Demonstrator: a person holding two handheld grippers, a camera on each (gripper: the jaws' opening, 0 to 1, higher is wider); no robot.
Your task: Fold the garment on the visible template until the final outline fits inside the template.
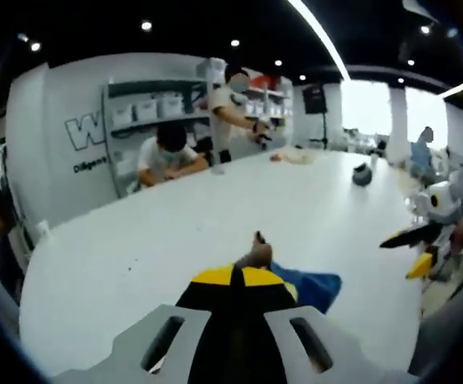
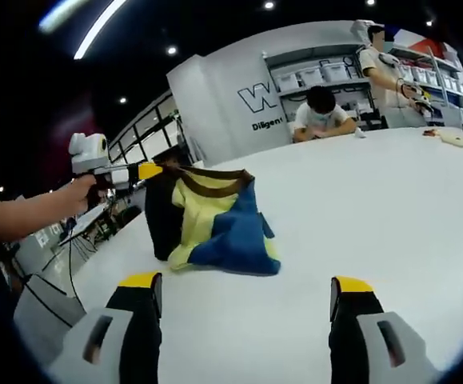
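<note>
White table [image 2: 391, 208] is being stretched wide across a shelved room, where two people are being kept busy at its far edge. Left gripper [image 1: 237, 276] is being held with its yellow-tipped jaws pressed together on the garment [image 2: 215, 224], whose brown collar edge is being lifted off the surface. That yellow, blue and black garment is being left partly bunched on the table, hanging from the raised grip. Right gripper [image 2: 245, 290] is being held low near it, jaws spread wide, nothing being gripped between them.
</note>
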